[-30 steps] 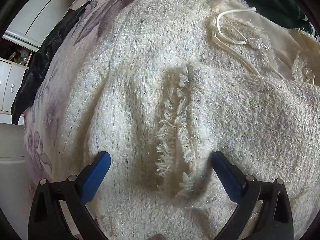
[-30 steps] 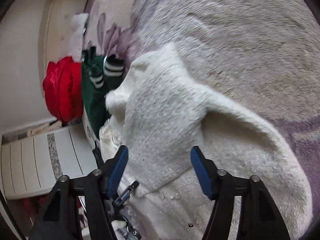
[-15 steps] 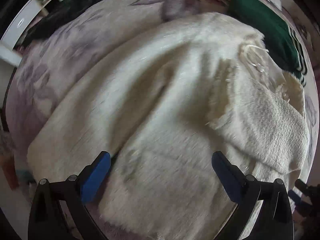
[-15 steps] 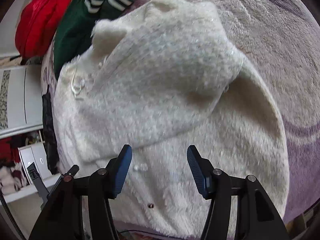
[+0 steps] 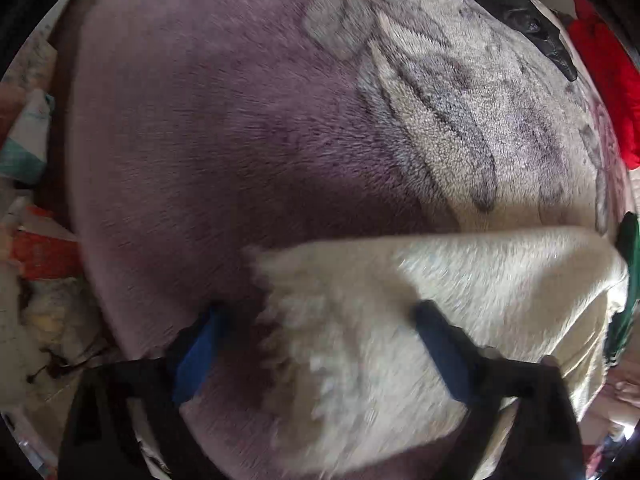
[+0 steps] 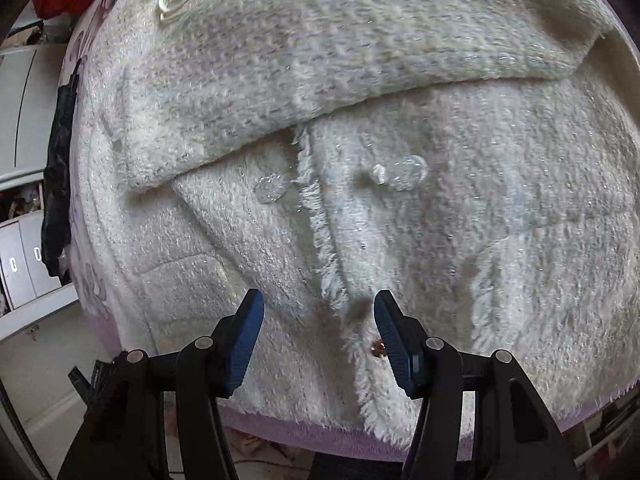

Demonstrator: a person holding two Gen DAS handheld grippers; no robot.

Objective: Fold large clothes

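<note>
A cream fuzzy jacket [image 6: 400, 220] lies flat on the purple bed blanket, one sleeve [image 6: 340, 52] folded across its chest. Its fringed front opening [image 6: 320, 232] runs down the middle, with clear buttons [image 6: 400, 172] beside it. My right gripper [image 6: 318, 336] is open and empty just above the jacket's hem. In the left wrist view, a fringed corner of the jacket [image 5: 400, 320] lies at the lower right on the blanket [image 5: 240, 140]. My left gripper [image 5: 320, 344] is open and empty over that corner, blurred by motion.
A red garment [image 5: 612, 84], a black garment [image 5: 528, 20] and a green garment [image 5: 630, 248] lie at the far side of the bed. White drawers [image 6: 24, 260] stand left of the bed. Clutter lies on the floor [image 5: 32, 240] beside the bed edge.
Both grippers have swung. The left view turned from the jacket's middle to its fringed corner and the bare blanket. The right gripper came down over the jacket's front near the hem.
</note>
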